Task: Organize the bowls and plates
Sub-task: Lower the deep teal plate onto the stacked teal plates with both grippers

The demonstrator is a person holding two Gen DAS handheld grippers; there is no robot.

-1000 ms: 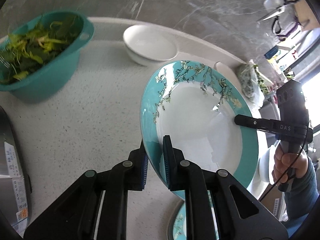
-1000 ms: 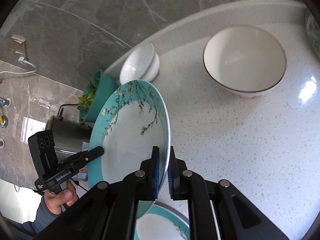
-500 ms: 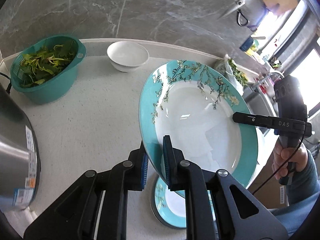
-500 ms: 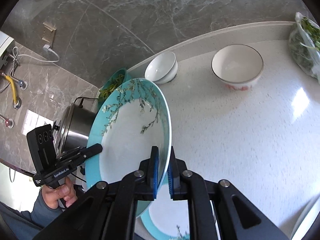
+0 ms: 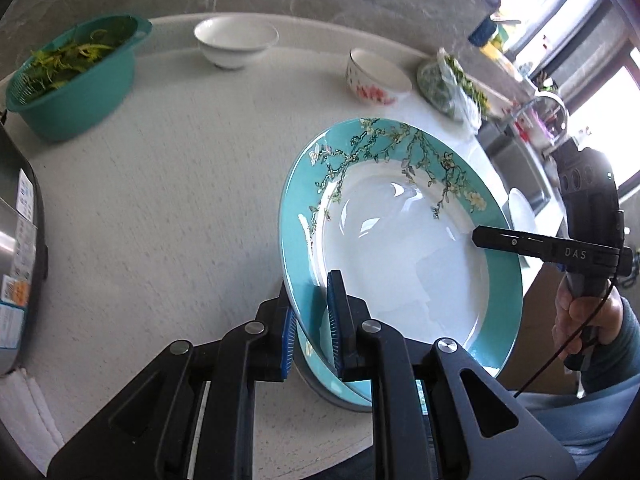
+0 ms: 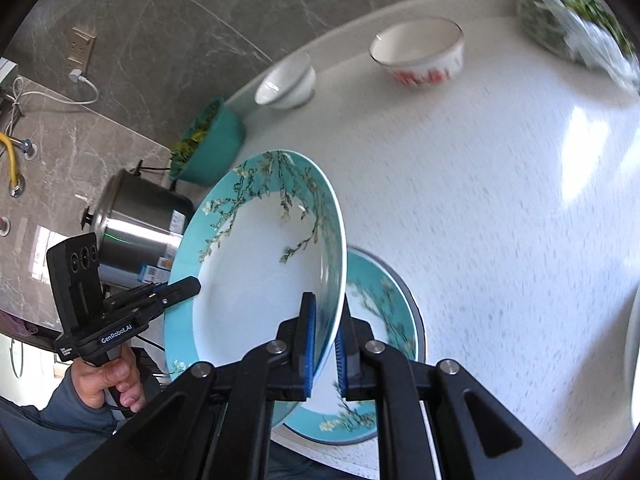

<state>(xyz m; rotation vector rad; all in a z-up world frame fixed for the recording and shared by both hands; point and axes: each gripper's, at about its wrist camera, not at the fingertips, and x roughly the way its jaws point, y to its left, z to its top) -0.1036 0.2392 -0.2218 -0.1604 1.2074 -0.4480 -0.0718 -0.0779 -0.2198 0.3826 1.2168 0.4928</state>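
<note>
A large teal-rimmed plate with a blossom branch pattern (image 5: 400,248) (image 6: 260,272) hangs tilted above the counter, held at opposite rims. My left gripper (image 5: 312,320) is shut on its near rim. My right gripper (image 6: 324,336) is shut on the other rim, and shows across the plate in the left wrist view (image 5: 480,237). Directly below lies a second plate of the same pattern (image 6: 384,320) (image 5: 340,388) on the counter. A white bowl (image 5: 236,42) (image 6: 286,84) and a red-flowered bowl (image 5: 376,80) (image 6: 418,52) stand near the back wall.
A teal colander of greens (image 5: 72,80) (image 6: 208,144) sits at the back left. A steel cooker (image 6: 136,216) (image 5: 16,248) stands at the left edge. A bag of greens (image 5: 452,84) (image 6: 576,20) lies at the back right. A white dish edge (image 5: 520,212) shows at the right.
Both grippers have carried the tilted plate back toward the counter's front edge; the bowls and colander look farther away. The second plate below has come into fuller view under the held one.
</note>
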